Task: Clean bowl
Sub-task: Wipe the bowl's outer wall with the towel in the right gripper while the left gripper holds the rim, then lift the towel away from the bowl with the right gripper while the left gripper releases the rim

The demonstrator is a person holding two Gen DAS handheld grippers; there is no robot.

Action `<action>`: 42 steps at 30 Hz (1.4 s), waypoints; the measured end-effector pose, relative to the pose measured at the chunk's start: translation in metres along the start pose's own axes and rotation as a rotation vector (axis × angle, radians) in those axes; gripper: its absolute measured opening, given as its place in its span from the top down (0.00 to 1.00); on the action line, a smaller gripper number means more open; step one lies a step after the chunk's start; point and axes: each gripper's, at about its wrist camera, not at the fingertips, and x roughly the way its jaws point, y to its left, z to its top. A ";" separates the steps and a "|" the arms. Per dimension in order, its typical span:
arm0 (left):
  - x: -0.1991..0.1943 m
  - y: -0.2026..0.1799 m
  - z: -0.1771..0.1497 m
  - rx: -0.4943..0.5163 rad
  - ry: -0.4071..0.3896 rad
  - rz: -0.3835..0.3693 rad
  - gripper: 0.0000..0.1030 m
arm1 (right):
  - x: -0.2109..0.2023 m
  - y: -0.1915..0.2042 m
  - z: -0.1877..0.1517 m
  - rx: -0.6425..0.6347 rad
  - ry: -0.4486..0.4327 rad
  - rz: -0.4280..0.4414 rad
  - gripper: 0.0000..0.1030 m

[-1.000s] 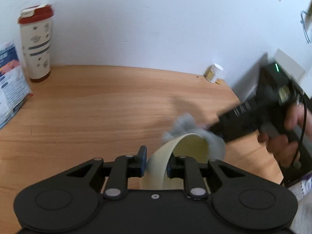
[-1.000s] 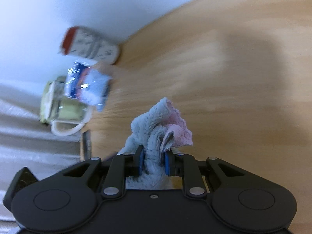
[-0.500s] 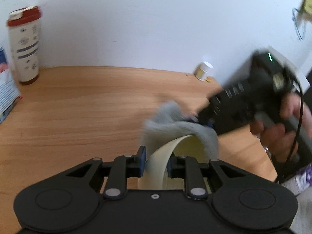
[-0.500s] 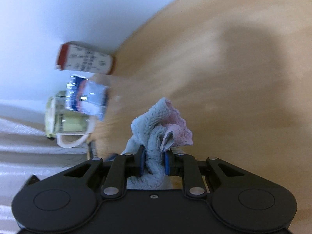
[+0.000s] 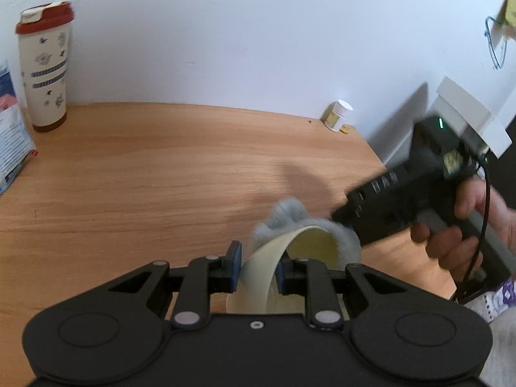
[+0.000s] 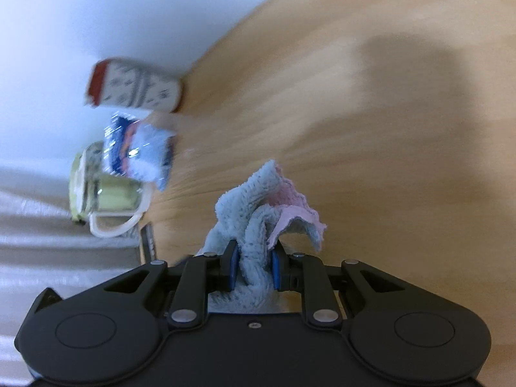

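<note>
Wooden table [image 5: 161,177] against a white wall [image 5: 242,32]; a tall cup with a red lid [image 5: 43,64] stands at the back left, a printed packet [image 5: 13,135] just beside it, a small white-capped jar [image 5: 337,119] at the back right. Left gripper [image 5: 256,271] clamped on the rim of a pale yellow bowl [image 5: 267,267], held tilted above the table close to the camera. Right gripper [image 6: 253,269], in a hand [image 5: 458,235], pinches a bunched blue and pink cloth [image 6: 258,219], pressed over the bowl's far rim.
</note>
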 end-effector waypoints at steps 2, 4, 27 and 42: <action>0.000 0.005 0.003 -0.022 -0.002 0.002 0.81 | 0.001 -0.014 -0.006 0.043 0.010 -0.003 0.78; 0.001 0.008 0.005 -0.034 -0.003 0.003 0.81 | 0.003 -0.022 -0.013 0.063 0.025 -0.005 0.78; 0.017 0.029 -0.001 -0.106 0.063 -0.036 0.81 | 0.002 0.001 0.003 0.018 -0.020 -0.012 0.79; 0.023 0.060 0.002 -0.206 0.146 -0.016 0.85 | -0.028 -0.017 -0.005 0.031 -0.125 -0.084 0.79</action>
